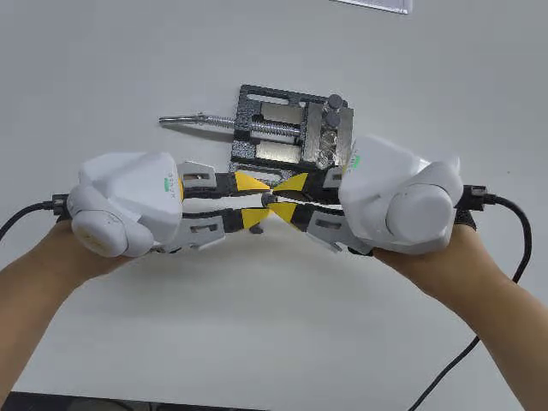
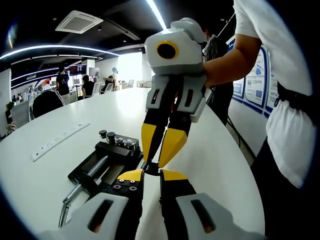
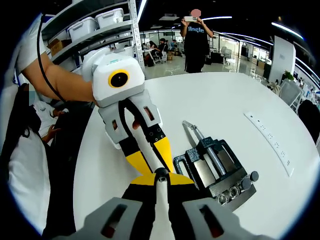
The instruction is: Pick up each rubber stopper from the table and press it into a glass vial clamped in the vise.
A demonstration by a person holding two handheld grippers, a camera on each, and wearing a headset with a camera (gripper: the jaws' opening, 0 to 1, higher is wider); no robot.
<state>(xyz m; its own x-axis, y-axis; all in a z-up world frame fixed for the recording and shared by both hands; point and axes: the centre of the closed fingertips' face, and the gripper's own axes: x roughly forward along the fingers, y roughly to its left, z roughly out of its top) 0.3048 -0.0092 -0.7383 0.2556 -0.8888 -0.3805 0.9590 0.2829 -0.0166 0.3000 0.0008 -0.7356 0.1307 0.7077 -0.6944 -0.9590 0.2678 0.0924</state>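
1. The stopper [image 3: 161,174] is a small, dark, round plug. It hangs above the table in front of the vise, where the tips of the two grippers meet.
2. The right gripper [image 3: 161,180] has its jaws drawn narrow, with the stopper pinched between its yellow tips.
3. The left gripper [image 2: 152,175] comes in from the left, tip to tip with the right. Its jaws are also narrow and close around the same spot. I cannot tell whether they grip the stopper or only touch it.
4. The vise [image 1: 278,128] is black and sits on the table just beyond the grippers. Its screw handle [image 1: 193,120] sticks out to the left.
5. The vials [image 1: 330,137] stand in a row, clamped at the right end of the vise. The two at the far end carry dark stoppers. The nearer ones show open glass mouths.
6. The table [image 1: 257,325] is white, large and curved at the edge. A long white strip [image 2: 60,140] is set into it beyond the vise.
7. A black cable runs back from each gripper, and the person's bare forearms and white shirt are in view.
8. The room is an open office with long ceiling lights. The right gripper view shows shelves with bins [image 3: 100,22] to the left.
9. A person [image 3: 195,35] in dark clothes stands beyond the far edge of the table, and others sit at desks further back.
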